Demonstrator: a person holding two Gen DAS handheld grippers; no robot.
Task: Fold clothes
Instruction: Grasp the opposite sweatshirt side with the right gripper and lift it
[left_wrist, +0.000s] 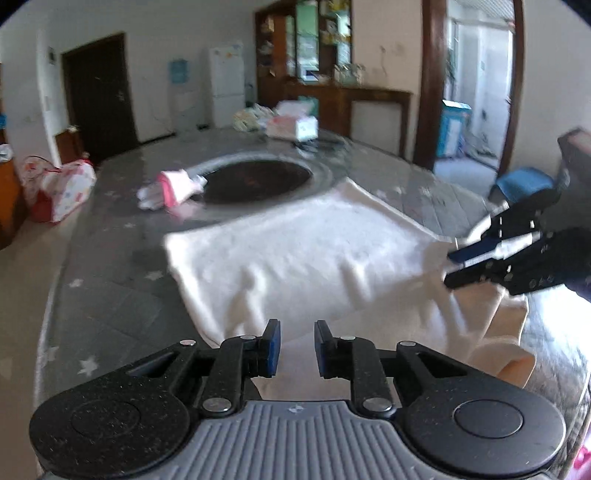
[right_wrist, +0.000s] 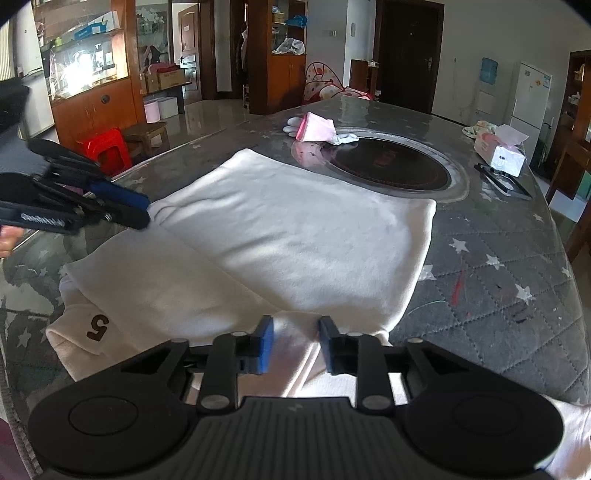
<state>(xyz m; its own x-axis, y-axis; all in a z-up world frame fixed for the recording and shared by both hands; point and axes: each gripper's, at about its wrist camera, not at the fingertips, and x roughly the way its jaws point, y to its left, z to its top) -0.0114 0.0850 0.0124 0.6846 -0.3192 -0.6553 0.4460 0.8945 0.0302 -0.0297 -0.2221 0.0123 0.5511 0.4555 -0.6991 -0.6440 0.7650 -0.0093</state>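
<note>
Your cream-white fleece garment (right_wrist: 295, 236) lies spread on the grey quilted, star-printed table (right_wrist: 491, 258), partly folded: one flap is laid over the body, and a sleeve end printed with a dark "5" (right_wrist: 98, 326) hangs toward the near edge. Beyond the garment's far edge sits the round dark inset plate with a metal rim (right_wrist: 388, 162), and next to that a pair of white gloves with pink cuffs (right_wrist: 317, 129).

Your left gripper (left_wrist: 297, 349) hovers over the garment's near hem with its blue-padded fingers (left_wrist: 273, 349) set a narrow gap apart, gripping nothing. Your right gripper (right_wrist: 295, 345) hovers low over the folded fabric near the table edge, its fingers (right_wrist: 264, 345) likewise parted with only cloth showing below the gap.

In each view the other gripper reaches in at the garment's side edge, tips near or touching the cloth. A white tissue box (right_wrist: 498, 149) stands on the table's far side.
</note>
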